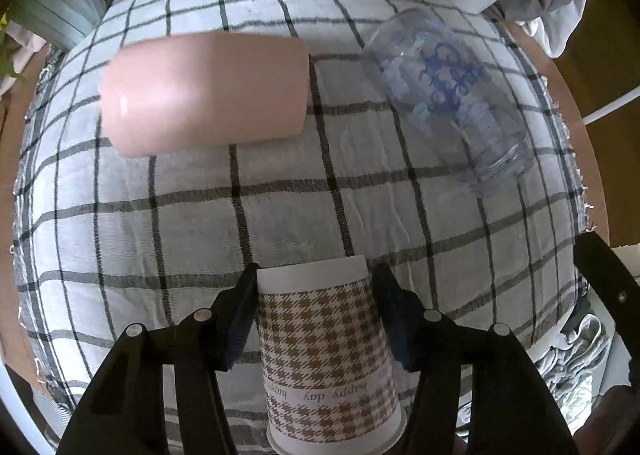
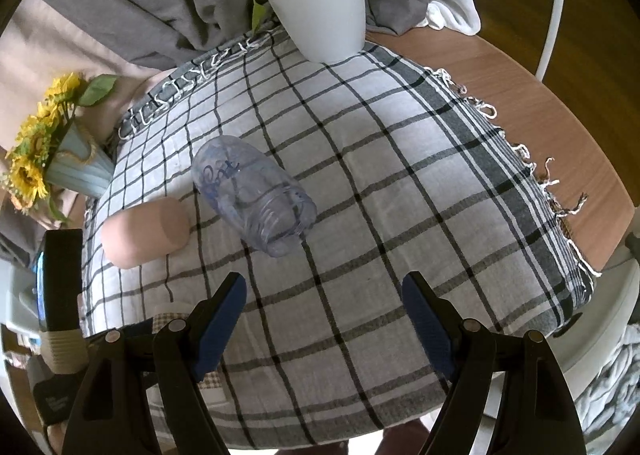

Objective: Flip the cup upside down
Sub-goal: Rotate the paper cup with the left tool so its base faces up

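Observation:
In the left wrist view a brown houndstooth paper cup [image 1: 326,355] stands upside down on the checked cloth, its base up and its wide rim down. My left gripper [image 1: 316,279] has its blue pads on both sides of the cup, touching or nearly touching its walls. A sliver of the cup shows at the lower left of the right wrist view [image 2: 170,317]. My right gripper [image 2: 324,287] is open and empty above the cloth.
A pink cup [image 1: 204,93] [image 2: 146,231] and a clear plastic jar with blue print [image 1: 448,95] [image 2: 252,201] lie on their sides on the checked tablecloth [image 2: 380,183]. A white plant pot [image 2: 320,9] and a sunflower vase [image 2: 76,171] stand at the far edge.

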`<state>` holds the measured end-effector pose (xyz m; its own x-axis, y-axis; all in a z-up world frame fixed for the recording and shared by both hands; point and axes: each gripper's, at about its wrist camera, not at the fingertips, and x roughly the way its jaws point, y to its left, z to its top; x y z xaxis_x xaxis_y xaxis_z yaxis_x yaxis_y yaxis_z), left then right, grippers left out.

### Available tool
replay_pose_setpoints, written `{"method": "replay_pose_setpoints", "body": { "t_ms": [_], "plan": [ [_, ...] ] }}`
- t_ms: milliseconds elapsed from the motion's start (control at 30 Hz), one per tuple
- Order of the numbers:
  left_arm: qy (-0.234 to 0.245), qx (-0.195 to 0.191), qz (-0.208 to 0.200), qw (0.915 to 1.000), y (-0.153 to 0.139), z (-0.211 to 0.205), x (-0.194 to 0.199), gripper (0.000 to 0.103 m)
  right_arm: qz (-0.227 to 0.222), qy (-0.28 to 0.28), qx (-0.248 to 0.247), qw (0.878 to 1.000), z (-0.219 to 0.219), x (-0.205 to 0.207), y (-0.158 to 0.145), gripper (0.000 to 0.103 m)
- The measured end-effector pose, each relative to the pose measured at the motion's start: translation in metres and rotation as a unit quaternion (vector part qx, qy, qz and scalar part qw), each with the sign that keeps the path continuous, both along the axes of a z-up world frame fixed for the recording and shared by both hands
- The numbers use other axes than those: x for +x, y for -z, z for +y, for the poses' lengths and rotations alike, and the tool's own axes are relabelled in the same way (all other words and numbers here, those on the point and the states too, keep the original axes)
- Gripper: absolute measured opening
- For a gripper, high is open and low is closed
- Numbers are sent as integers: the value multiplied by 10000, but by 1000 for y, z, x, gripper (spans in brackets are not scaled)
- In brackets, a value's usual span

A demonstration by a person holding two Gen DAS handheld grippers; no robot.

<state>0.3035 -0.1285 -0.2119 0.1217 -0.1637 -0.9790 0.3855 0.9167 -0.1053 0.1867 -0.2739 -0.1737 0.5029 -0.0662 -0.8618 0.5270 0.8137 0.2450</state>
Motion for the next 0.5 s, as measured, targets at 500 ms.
{"method": "replay_pose_setpoints", "body": {
  "t_ms": [500],
  "plan": [
    [-84,-148,-631,9979,-41,6,-9,55,-272,-143,-56,9995,8,1,-21,80]
  ]
}}
